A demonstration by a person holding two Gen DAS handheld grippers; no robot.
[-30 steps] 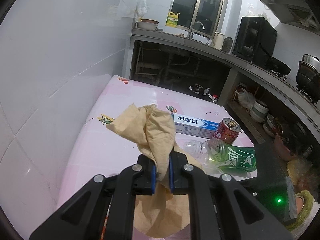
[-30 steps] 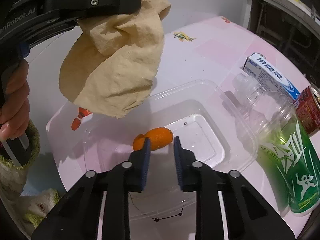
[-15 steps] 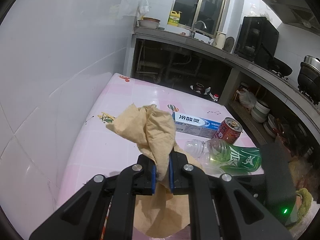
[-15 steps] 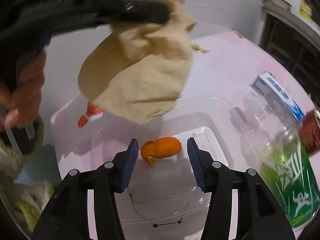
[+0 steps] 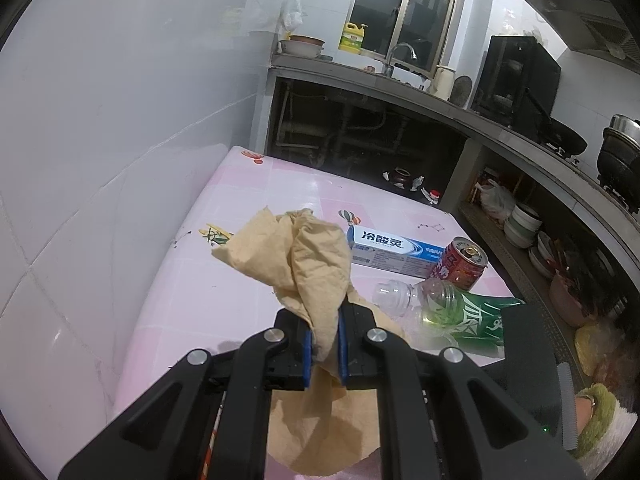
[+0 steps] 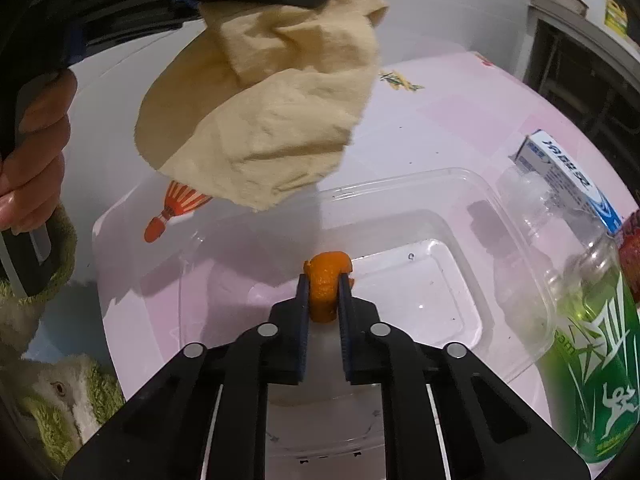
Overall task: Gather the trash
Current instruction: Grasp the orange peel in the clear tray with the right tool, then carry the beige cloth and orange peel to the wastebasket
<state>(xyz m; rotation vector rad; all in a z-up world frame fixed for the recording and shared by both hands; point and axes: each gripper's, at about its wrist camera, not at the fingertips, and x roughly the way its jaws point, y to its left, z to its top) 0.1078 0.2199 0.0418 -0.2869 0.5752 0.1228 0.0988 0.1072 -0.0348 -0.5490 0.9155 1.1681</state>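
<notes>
1. While the left tongs [image 5: 323, 346] are pinching a crumpled tan paper towel [image 5: 304, 264] tightly between nearly closed blue pads, they are holding it in the air above the pink bench [image 5: 248, 216], probably so the loose sheet is hanging clear of the other litter.
2. Seen from the right wrist view, that paper towel [image 6: 264, 120] is dangling over the far left rim of a clear plastic tray [image 6: 400, 184], a position that is likely setting it up to be dropped inside.
3. The right tongs [image 6: 325, 286] are squeezing a piece of orange peel [image 6: 326, 280] between narrowly spaced pads, low over the tray's floor; whether the peel is touching the floor is not clear.
4. Since the tray is the only open container in view, it is apparently serving as the collection spot, though whether the peel is being placed or picked up cannot be told.
5. Waiting on the bench to the right are a green-labelled plastic bottle [image 6: 580, 320] lying on its side against the tray, a toothpaste box [image 6: 568, 172] beyond it, and a red drink can [image 5: 460, 264] standing just beside both.
</notes>
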